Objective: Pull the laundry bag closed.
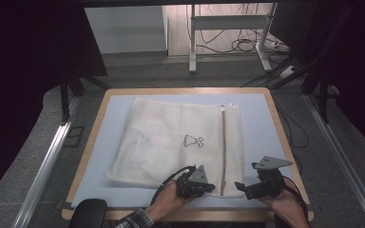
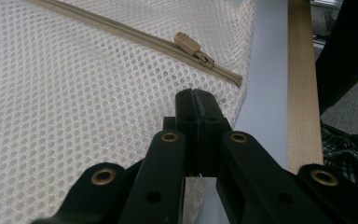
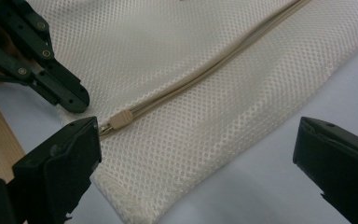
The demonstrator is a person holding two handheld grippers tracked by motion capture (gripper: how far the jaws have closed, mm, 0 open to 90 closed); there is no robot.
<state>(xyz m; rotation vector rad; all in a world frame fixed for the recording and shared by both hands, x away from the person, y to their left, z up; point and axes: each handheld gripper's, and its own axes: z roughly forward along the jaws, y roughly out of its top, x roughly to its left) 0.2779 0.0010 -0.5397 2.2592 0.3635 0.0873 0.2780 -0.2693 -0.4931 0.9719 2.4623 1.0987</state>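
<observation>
A white mesh laundry bag (image 1: 171, 142) was laid flat on the pale blue tabletop (image 1: 261, 128), slightly skewed, with its near right corner close to the tabletop's near edge. Its beige zipper (image 1: 223, 147) was seen to run along the bag's right side, its long axis stretching from the far edge of the bag to the near edge, almost straight away from the person. The zipper pull (image 2: 193, 49) was found at the near end of that line, just short of the bag's near hem, and the teeth were closed all along the visible length.

The left gripper (image 1: 208, 186) was held over the bag's near edge, just left of the zipper, its jaws clenched together; in the left gripper view the tips (image 2: 196, 95) were pressed flat against each other above the mesh, and whether any fabric was pinched between them could not be told. The right gripper (image 1: 240, 186) was held just right of the zipper's near end, its jaws spread wide and grasping nothing; in the right gripper view the zipper pull (image 3: 120, 119) was seen just beside the left one of the two jaws, with the bag's corner lying between them.
</observation>
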